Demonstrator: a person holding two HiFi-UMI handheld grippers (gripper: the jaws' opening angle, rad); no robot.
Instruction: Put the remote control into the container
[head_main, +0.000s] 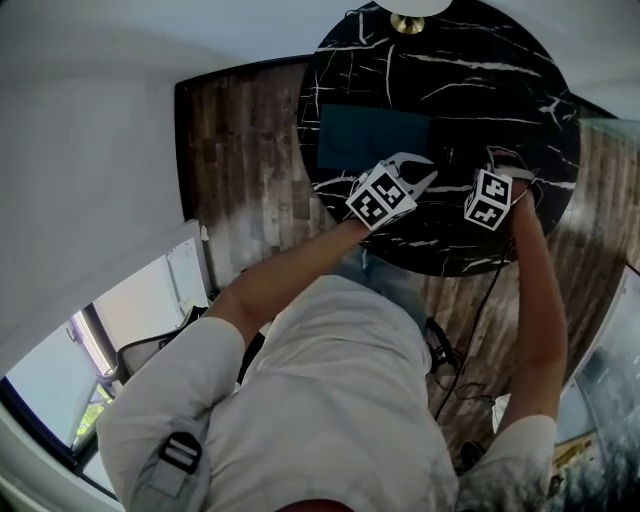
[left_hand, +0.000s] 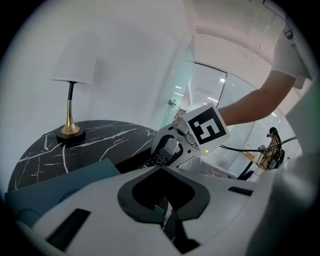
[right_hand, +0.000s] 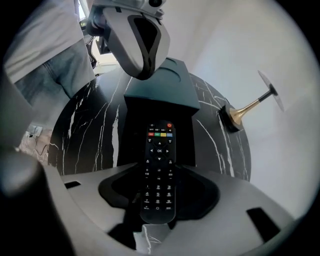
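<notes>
The black remote control (right_hand: 159, 165) lies lengthwise between the jaws of my right gripper (right_hand: 157, 210), which is shut on it, with the button face up. Its far end points at the dark teal container (right_hand: 160, 87) just beyond it on the black marble table (right_hand: 95, 125). In the head view the container (head_main: 370, 140) sits left of centre on the table. My left gripper (head_main: 415, 178) hovers at its near right corner and the right gripper (head_main: 505, 160) is further right. In the left gripper view my left gripper (left_hand: 164, 207) is shut and holds nothing. The remote (left_hand: 161, 156) shows there in the right gripper.
A gold-stemmed lamp (left_hand: 70, 100) with a white shade stands at the far edge of the round table (head_main: 500, 90). Wood flooring (head_main: 240, 160) surrounds the table, and cables (head_main: 470, 330) trail on the floor by the person's right side.
</notes>
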